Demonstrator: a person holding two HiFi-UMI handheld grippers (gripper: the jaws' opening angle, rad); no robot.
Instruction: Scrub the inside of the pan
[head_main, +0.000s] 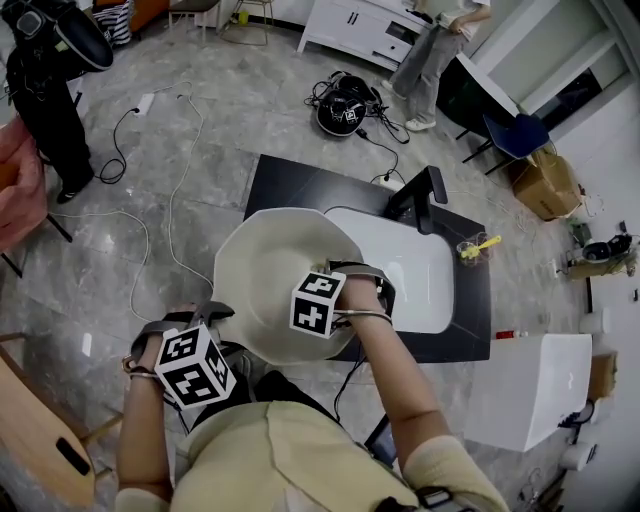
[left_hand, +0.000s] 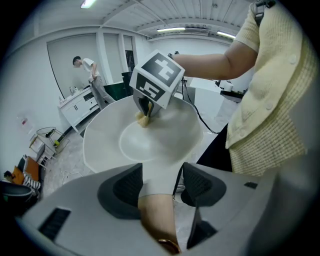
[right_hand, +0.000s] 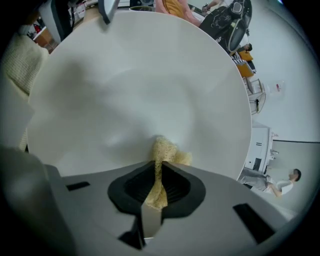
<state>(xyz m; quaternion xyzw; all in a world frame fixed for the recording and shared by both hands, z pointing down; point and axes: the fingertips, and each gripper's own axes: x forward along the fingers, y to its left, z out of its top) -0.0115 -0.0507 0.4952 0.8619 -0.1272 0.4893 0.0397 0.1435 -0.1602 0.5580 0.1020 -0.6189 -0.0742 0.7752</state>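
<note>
A white pan (head_main: 262, 278) is held in the air over the front edge of the black counter (head_main: 290, 188). My left gripper (left_hand: 159, 186) is shut on the pan's handle (left_hand: 156, 192), which turns tan towards its end. In the head view the left gripper (head_main: 205, 322) sits at the pan's lower left. My right gripper (right_hand: 159, 172) is shut on a yellowish scrub pad (right_hand: 163, 151), and the pad presses on the pan's inner wall (right_hand: 140, 90). Seen from the left gripper, the pad (left_hand: 143, 119) touches the far side of the bowl (left_hand: 150, 142) under the right gripper's marker cube (left_hand: 157, 80).
A white sink basin (head_main: 405, 268) with a black faucet (head_main: 421, 195) lies right of the pan. A glass with a yellow brush (head_main: 477, 248) stands on the counter's right end. A white box (head_main: 530, 385), floor cables (head_main: 150, 110) and a standing person (head_main: 432, 60) are around.
</note>
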